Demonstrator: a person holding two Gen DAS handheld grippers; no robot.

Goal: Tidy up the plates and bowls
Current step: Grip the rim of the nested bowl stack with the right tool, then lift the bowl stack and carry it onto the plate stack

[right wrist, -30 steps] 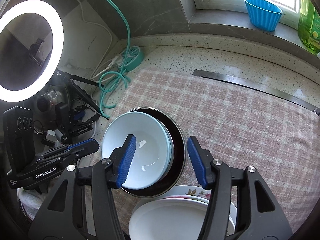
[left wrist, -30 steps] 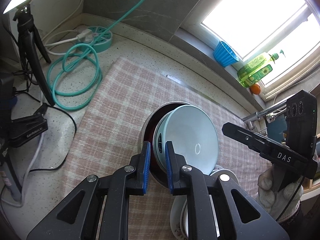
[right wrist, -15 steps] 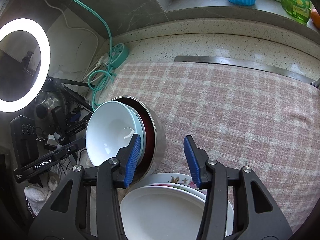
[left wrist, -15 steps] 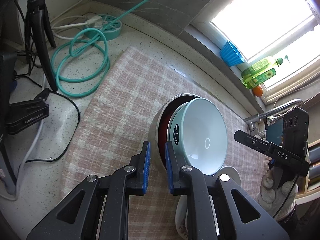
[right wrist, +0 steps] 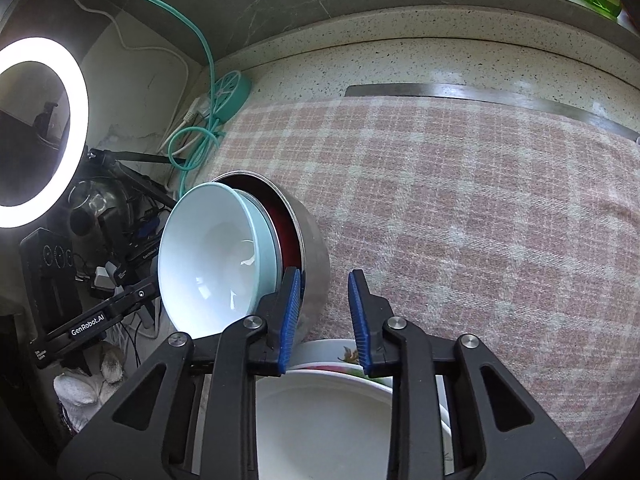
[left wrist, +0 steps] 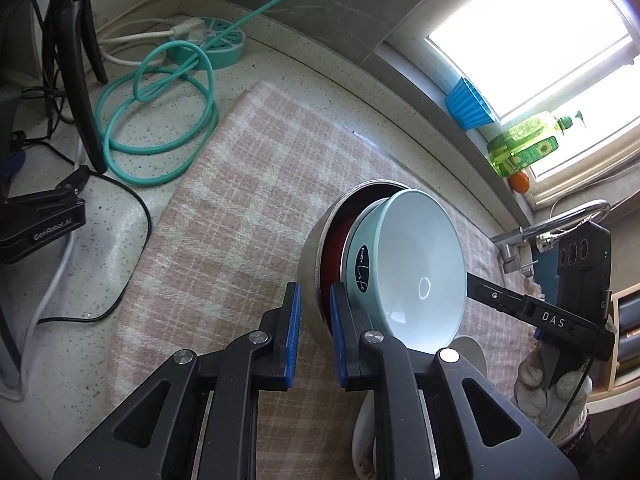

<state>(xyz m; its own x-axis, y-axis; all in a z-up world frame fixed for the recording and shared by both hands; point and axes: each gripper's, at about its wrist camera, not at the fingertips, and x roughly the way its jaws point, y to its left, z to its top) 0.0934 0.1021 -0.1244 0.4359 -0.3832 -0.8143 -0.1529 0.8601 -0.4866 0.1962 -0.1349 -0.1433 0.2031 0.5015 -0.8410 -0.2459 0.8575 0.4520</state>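
From your left wrist view, your left gripper (left wrist: 313, 334) is clamped narrow on the near rim of the steel bowl (left wrist: 314, 256), one pad outside the wall and one inside. The bowl is tipped up on its side over the pink checked cloth (left wrist: 240, 216), with a dark red bowl (left wrist: 334, 240) nested in it and a pale blue bowl (left wrist: 404, 272) (lettered "Enjoy Life" on its outer wall) nested innermost. Just below the stack, a white plate (left wrist: 472, 350) peeks out past your gripper's arm. Far right, your gloved right hand (left wrist: 552, 392) holds the other tool. On the window ledge stand a blue cup (left wrist: 466, 102) and a green soap bottle (left wrist: 524, 146); a teal cable (left wrist: 160, 120) coils far left on the counter.

From your right wrist view, your right gripper (right wrist: 324, 318) has its jaws closing, the left pad on or just beside the steel bowl's outer wall (right wrist: 316, 256), the right pad free over the cloth (right wrist: 460, 208) (nothing is pinched between them). The pale blue bowl (right wrist: 212, 256) faces left. Beneath your gripper lies a white plate (right wrist: 320, 416) stacked on a flower-patterned plate (right wrist: 344, 354). A ring light (right wrist: 40, 132) glows far left.
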